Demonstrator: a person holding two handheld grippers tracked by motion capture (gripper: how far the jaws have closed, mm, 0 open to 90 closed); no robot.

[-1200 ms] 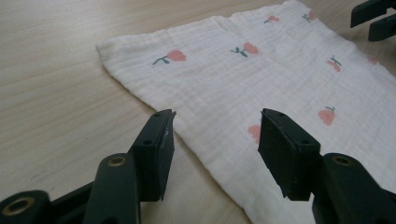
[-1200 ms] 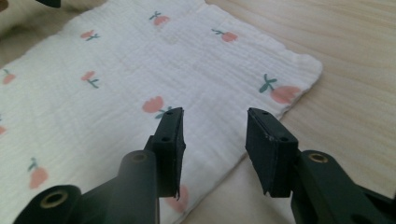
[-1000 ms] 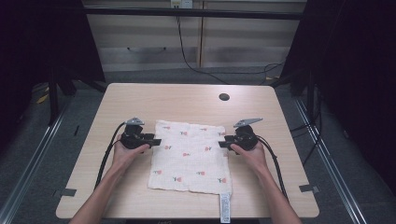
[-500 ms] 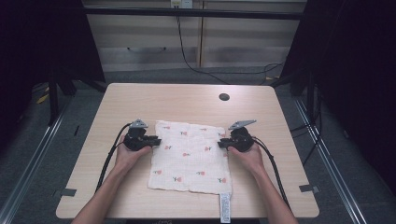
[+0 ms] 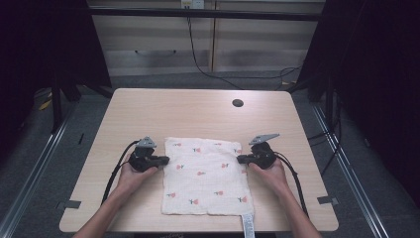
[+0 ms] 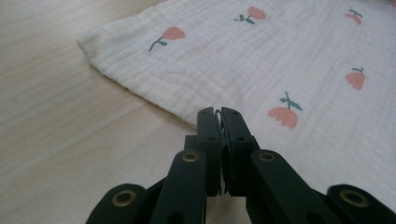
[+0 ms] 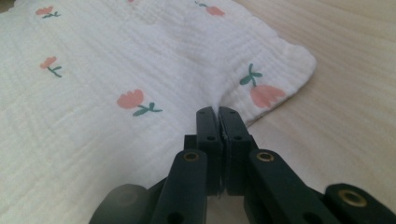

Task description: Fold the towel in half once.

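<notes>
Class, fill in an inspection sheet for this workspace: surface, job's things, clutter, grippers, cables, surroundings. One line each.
Surface: wooden table, round grommet hole near the far edge.
Job's things: white cloth with a tulip print lies flat; its tag hangs over the near edge.
Clutter: nothing seen.
Grippers: left gripper and right gripper shut, tips at the cloth's side edges.
Cables: one trails from each gripper; a cable on the floor behind.
Surroundings: cabinets, dark curtains.

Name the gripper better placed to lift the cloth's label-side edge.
Right, marginally. The right gripper sits at the cloth's right edge, nearer the label; the left gripper is across it.
</notes>
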